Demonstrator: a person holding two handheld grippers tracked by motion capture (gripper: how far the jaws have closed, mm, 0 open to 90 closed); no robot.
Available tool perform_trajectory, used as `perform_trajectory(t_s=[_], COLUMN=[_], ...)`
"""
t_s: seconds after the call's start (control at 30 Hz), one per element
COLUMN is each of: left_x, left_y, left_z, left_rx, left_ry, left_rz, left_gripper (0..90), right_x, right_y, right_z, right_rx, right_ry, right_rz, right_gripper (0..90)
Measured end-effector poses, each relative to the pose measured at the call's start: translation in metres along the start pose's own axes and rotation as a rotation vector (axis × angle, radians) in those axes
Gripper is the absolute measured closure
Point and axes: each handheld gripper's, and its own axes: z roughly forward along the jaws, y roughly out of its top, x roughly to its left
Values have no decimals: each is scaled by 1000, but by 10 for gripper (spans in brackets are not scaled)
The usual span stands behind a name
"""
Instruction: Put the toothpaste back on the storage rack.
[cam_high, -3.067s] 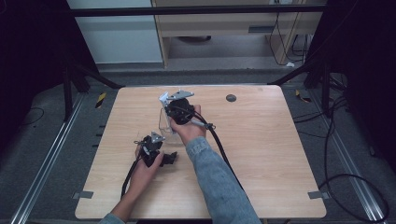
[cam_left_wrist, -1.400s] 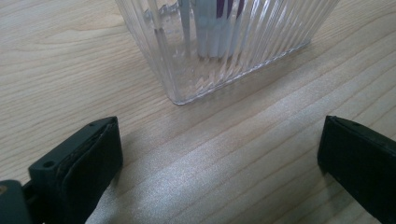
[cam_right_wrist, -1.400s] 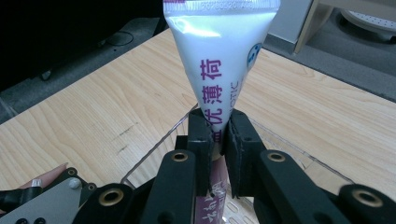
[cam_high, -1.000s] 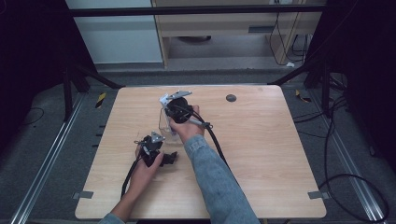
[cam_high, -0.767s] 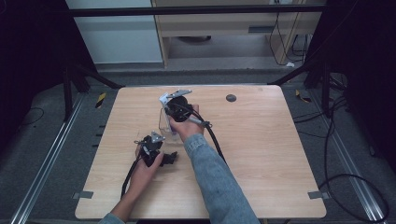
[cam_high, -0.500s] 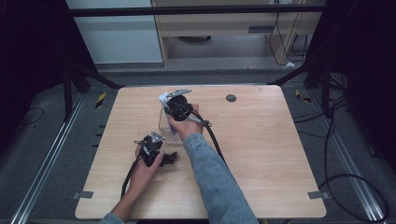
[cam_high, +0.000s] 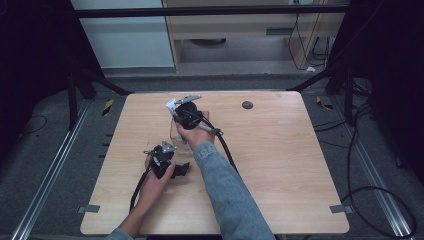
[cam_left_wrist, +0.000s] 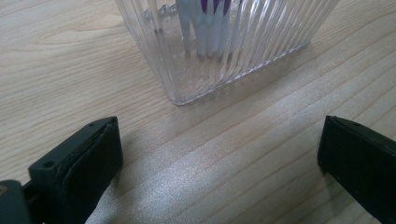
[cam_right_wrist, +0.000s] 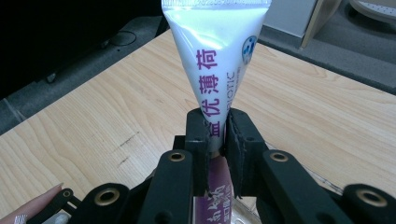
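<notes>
Surrounding things: a small dark round disc (cam_high: 247, 105) is seen on the far part of the light wooden table (cam_high: 300, 165), well apart from both hands; black cables are trailed across the grey floor at the right.
Obstruction: nothing is placed between the grippers and the cup — bare wood is seen in front of the left jaws.
Tube: a white squeeze tube with purple lettering (cam_right_wrist: 215, 60) is held upright, its flat crimped end up and its lower part down inside the cup; in the left gripper view its white and purple lower end is seen through the ribbed wall.
Cup: a clear ribbed plastic cup (cam_left_wrist: 224, 42) is stood on the table near its middle, just beyond the left jaws and below the right hand.
Right gripper: the right gripper (cam_right_wrist: 217, 135) is clamped on the tube low down, jaws pressed together on its narrowing body — it is held above the cup in the high view.
Left gripper: the left gripper (cam_left_wrist: 219, 158) is rested low near the table with jaws wide apart; nothing is gripped, and the cup is not touched.
</notes>
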Motion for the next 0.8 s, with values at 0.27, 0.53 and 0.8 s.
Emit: perform_trajectory(t_s=[0.27, 0.53, 0.8], left_x=[0, 0, 0], left_y=[0, 0, 0], left_z=[0, 0, 0], left_rx=[0, 0, 0], left_ry=[0, -1, -2], left_rz=[0, 0, 0], left_gripper=[0, 0, 0], right_x=[1, 1, 0], right_y=[0, 0, 0], right_z=[2, 2, 0], right_rx=[-1, 1, -5], right_ry=[1, 2, 0], right_rz=[-2, 0, 6], right_gripper=[789, 784, 758])
